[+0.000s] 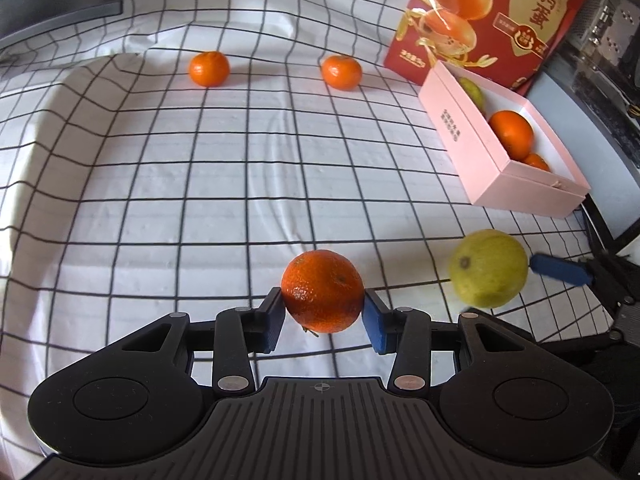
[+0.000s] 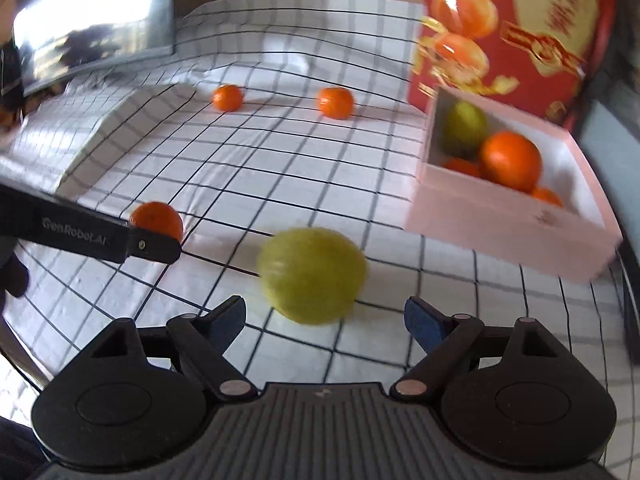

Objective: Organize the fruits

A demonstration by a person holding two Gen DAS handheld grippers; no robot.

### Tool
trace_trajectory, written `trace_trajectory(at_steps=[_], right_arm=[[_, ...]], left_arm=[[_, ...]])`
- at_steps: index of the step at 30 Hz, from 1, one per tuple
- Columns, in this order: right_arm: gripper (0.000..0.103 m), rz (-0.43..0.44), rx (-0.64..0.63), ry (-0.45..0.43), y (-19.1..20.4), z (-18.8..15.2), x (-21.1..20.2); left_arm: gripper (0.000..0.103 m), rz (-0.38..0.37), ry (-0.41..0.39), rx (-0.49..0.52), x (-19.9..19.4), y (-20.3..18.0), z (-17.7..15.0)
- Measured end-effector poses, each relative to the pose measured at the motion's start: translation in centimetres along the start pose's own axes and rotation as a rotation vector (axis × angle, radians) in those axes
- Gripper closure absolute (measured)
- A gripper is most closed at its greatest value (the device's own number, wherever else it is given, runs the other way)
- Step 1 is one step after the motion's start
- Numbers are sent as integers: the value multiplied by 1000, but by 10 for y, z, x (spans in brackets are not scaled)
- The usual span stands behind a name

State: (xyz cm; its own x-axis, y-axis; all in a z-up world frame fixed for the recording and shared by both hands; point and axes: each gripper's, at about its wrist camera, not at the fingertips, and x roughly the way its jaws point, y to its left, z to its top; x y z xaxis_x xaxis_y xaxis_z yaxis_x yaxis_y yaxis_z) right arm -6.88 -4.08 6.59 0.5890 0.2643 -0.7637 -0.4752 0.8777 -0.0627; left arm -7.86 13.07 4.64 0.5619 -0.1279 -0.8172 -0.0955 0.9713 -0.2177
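You are gripping a tangerine [image 1: 322, 297] in the left gripper [image 1: 323, 320]; the right gripper [image 2: 325, 320], jaws wide, is closing round the green fruit [image 2: 312, 276] mid-frame. Next, carry both into the pink box [image 2: 500, 216], right.

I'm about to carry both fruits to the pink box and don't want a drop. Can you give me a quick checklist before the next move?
1. Left gripper clamps the orange: ok, pads press both sides.
2. Right gripper grips the green fruit: not ok, jaws stand wide, pads apart from it.
3. Green fruit at rest: cannot tell, it is blurred.
4. Pink box open, with room: ok.
5. Two oranges left on the cloth: not ok, not yet boxed.
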Motion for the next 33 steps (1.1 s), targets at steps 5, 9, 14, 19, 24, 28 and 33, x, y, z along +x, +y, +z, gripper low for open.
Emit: trace_trajectory(at_steps=[5,9,14,19,24,28,33], right_arm=[[16,-97,-144,-41,21,6,16],[18,-105,-164,-30,20,12,28],[35,-79,-133,-4,14,17,35],[35,-44,-40,-1,1,16,28],[35,-48,13,-40,-18,12,8],[34,-37,76,-39,-32,5,-5],[30,-39,128,-48,-44,-7,-18]], left_arm=[[56,22,5,-23,-6,7,-5],[56,34,15,-33,-9,9,-9],[56,28,13,-19,-11,4,-9],[56,19,16,0,-9,-1,-8],[56,-1,28,24,-4,-9,-7],[56,-18,34,47,0,-17,-6],[56,-33,47,65,5,-23,-6]])
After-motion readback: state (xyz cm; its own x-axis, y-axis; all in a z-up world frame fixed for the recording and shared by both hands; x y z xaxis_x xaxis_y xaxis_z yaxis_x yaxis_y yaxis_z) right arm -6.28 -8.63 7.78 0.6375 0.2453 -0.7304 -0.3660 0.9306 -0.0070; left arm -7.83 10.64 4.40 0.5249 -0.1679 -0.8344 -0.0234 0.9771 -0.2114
